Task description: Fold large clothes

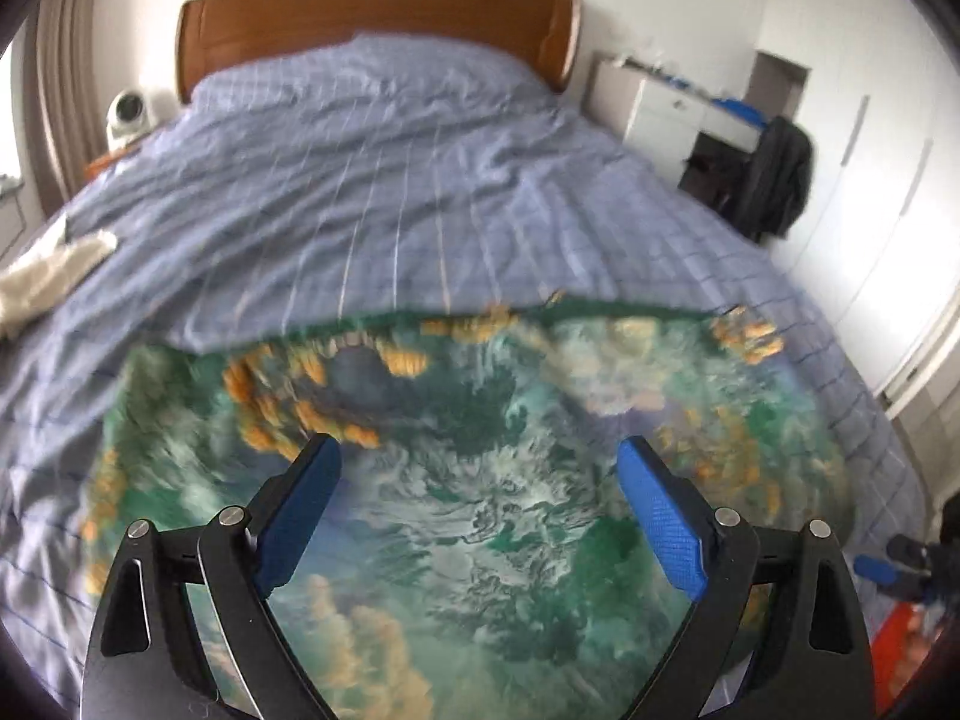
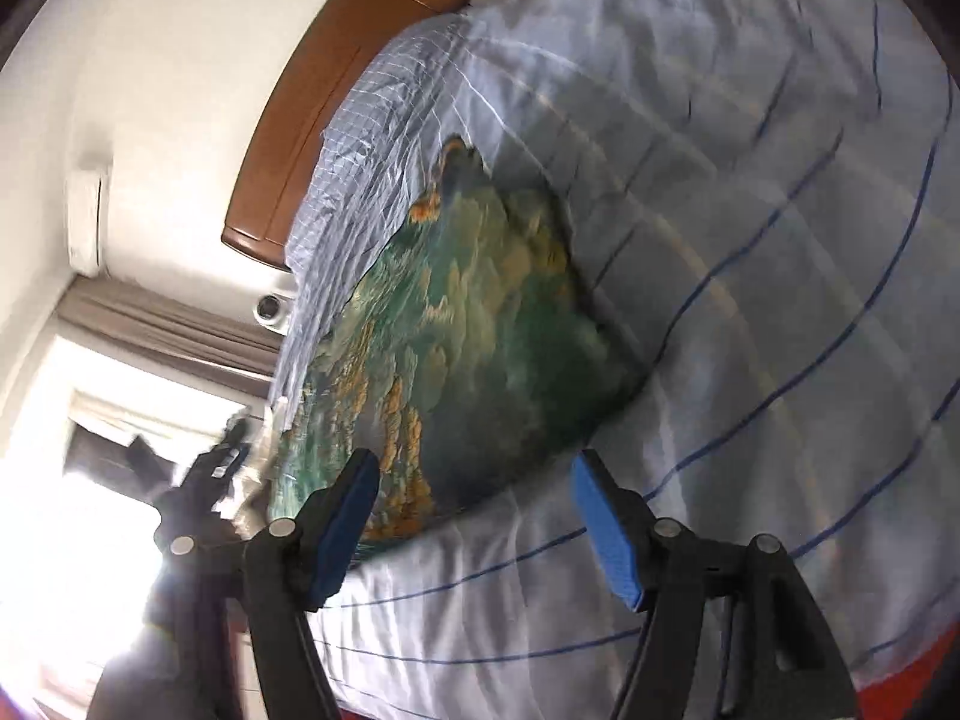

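Note:
A large green, blue and orange printed garment [image 1: 468, 456] lies spread flat on the blue checked bed cover [image 1: 372, 180]. My left gripper [image 1: 480, 468] is open and empty, hovering above the garment's near part. In the right wrist view, tilted sideways, the garment [image 2: 480, 336] lies on the bed cover [image 2: 750, 240]. My right gripper [image 2: 474, 480] is open and empty, just off the garment's near edge. The left gripper [image 2: 222, 462] shows as a dark shape at the garment's far side.
A wooden headboard [image 1: 372, 6] stands at the bed's far end. A white cloth [image 1: 42, 282] lies at the bed's left edge. A white cabinet [image 1: 666, 108], a chair with a dark jacket [image 1: 774, 174] and white wardrobe doors [image 1: 870, 210] stand on the right. A bright window [image 2: 90, 510] is beyond.

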Motion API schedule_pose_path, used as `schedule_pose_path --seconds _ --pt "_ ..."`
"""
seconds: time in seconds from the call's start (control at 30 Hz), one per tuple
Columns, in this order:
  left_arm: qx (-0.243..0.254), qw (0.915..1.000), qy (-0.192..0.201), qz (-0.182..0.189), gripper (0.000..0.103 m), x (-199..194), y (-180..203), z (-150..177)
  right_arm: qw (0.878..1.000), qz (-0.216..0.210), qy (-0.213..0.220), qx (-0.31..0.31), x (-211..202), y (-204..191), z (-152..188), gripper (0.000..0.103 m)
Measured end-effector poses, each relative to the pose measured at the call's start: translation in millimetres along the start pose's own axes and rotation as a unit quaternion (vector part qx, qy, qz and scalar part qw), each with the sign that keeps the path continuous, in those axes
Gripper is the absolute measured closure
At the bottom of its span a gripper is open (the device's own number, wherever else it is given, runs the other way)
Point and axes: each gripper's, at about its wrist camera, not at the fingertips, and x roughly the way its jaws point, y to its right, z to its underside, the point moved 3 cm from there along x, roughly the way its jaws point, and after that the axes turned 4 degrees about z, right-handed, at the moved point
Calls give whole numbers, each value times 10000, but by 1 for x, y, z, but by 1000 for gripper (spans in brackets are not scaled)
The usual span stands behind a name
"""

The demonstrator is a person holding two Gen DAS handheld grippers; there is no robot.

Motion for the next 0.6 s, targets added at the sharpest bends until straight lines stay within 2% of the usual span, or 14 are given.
schedule_pose_path --seconds 0.13,0.23,0.37,0.43,0.53,0.6 --pt "96 9983 -504 -292 12 31 3 36 9999 78 20 136 29 2 -4 34" --pt "521 9971 -388 -395 12 19 13 63 9991 165 -68 385 45 9 -6 33" --pt "956 9940 -492 -179 10 -8 28 83 9991 72 -81 408 50 8 1 33" --pt "1235 9916 -333 -186 10 -25 36 84 9990 -3 -73 435 49 8 3 30" --pt "1207 9926 20 159 10 -41 46 75 9980 -51 63 622 53 12 0 28" --pt "1246 9915 35 373 10 -36 54 73 9954 -164 240 912 56 16 -6 22"
